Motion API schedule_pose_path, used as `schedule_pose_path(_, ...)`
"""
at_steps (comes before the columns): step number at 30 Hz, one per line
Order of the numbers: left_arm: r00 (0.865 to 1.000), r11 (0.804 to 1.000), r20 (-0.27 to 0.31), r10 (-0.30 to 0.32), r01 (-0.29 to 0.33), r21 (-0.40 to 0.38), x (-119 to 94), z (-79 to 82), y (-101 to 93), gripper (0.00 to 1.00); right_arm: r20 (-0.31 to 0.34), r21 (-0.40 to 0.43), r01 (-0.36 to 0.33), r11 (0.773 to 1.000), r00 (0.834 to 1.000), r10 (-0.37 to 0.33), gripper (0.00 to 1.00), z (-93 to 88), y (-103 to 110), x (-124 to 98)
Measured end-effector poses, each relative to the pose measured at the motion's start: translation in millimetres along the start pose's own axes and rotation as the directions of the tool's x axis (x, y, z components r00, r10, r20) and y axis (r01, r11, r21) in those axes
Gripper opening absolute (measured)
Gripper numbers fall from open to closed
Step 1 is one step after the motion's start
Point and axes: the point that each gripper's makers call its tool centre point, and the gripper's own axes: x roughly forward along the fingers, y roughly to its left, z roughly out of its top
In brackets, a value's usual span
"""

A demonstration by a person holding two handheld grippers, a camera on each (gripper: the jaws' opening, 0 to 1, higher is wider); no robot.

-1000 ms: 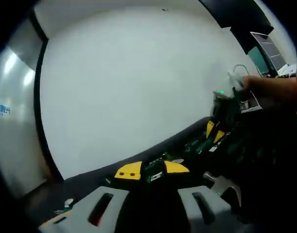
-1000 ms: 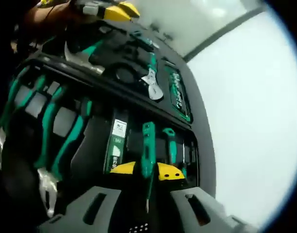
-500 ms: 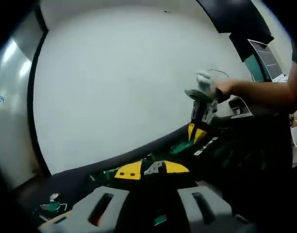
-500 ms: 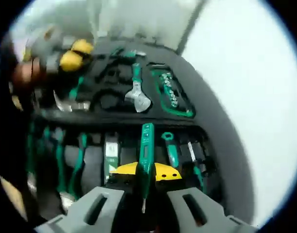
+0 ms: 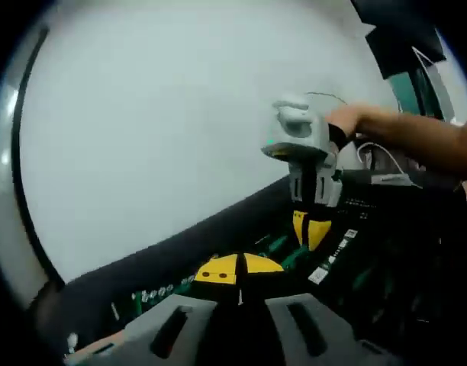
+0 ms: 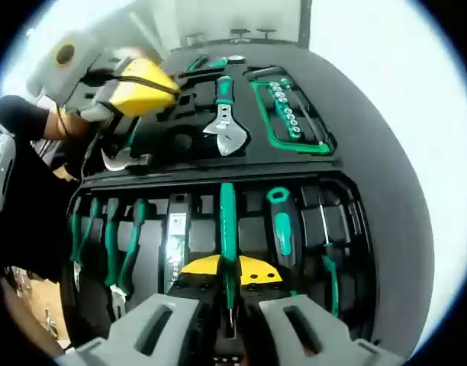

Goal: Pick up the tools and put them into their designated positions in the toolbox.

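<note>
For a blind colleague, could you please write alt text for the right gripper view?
The right gripper grips a slim green screwdriver over the open black toolbox, where green-handled pliers and a silver adjustable wrench sit in slots. The left gripper is at upper left.

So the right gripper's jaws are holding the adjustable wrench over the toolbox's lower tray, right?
Not the wrench. In the right gripper view, the right gripper is shut on a green test pen over the lower tray; the adjustable wrench lies in the upper half of the toolbox.

Right gripper [image 6: 228,288] jaws clamp green screwdriver [image 6: 227,229] over toolbox [image 6: 218,171].
</note>
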Motion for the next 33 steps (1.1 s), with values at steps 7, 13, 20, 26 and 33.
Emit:
schedule_pose_path(7, 0.986, 0.982, -0.147, -0.079, 0.103, 0.160, 42.4, -34.2, -24.7, 0.00, 0.128, 0.029, 0.096, 0.995, 0.987, -0.099, 0.05, 10.2, -7.7, -19.1)
schedule_pose_path(13, 0.994, 0.988, -0.075, -0.081, 0.090, 0.127, 16.3, -30.0, -12.4, 0.00, 0.226, -0.063, 0.321, 0.945, 0.927, -0.300, 0.06, 25.9, 1.1, -56.8)
schedule_pose_path(20, 0.995, 0.991, -0.043, -0.093, 0.097, 0.097, -4.3, -29.5, -15.3, 0.01, 0.043, -0.320, 0.455, 0.831, 0.883, -0.467, 0.06, 2.4, 5.7, -28.9)
schedule_pose_path(26, 0.994, 0.992, -0.054, -0.091, 0.095, 0.087, -8.9, -40.0, -19.3, 0.01, -0.016, -0.086, 0.301, 0.950, 0.953, -0.303, 0.05, -7.3, -5.4, 6.4)
schedule_pose_path(33, 0.998, 0.989, -0.019, -0.065, 0.067, 0.135, -19.3, -32.8, -10.6, 0.06, 0.216, 0.147, -0.030, 0.989, 0.976, -0.003, 0.04, 28.1, 24.1, -36.5)
